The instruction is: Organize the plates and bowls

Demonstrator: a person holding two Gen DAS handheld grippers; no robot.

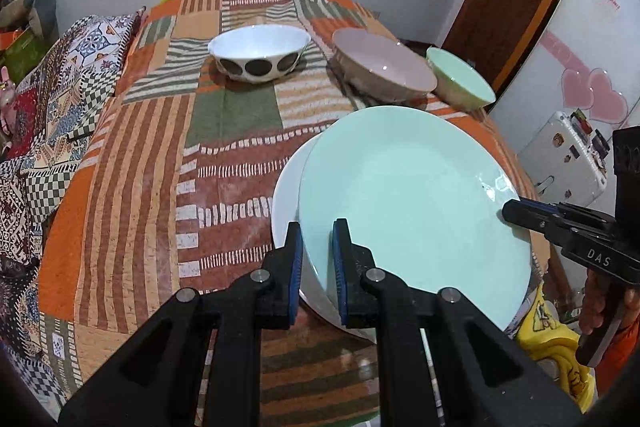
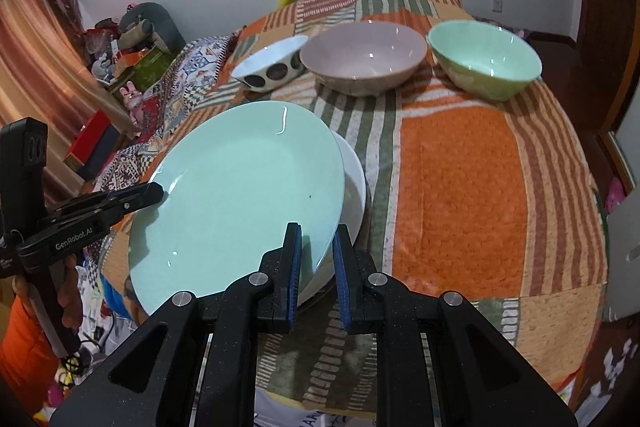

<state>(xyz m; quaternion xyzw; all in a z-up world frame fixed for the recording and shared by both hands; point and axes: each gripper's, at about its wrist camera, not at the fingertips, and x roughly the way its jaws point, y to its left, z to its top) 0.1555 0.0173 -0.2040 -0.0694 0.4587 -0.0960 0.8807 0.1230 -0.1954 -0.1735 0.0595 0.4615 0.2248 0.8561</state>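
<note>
A mint green plate (image 1: 408,195) lies tilted over a white plate (image 1: 286,195) on the patchwork cloth. My left gripper (image 1: 318,247) is shut on the green plate's near left rim. My right gripper (image 2: 316,251) is shut on the same plate's (image 2: 248,195) right rim, with the white plate (image 2: 354,175) just beneath. Each gripper shows in the other's view: the right gripper (image 1: 516,211) and the left gripper (image 2: 154,193). At the back stand a white bowl with dark dots (image 1: 258,53), a pink bowl (image 1: 382,65) and a green bowl (image 1: 460,79).
The table's patchwork cloth (image 2: 460,179) spreads wide to the right of the plates. A patterned pillow (image 1: 52,107) lies on the left. A small white fridge (image 1: 568,155) stands beyond the table's right edge.
</note>
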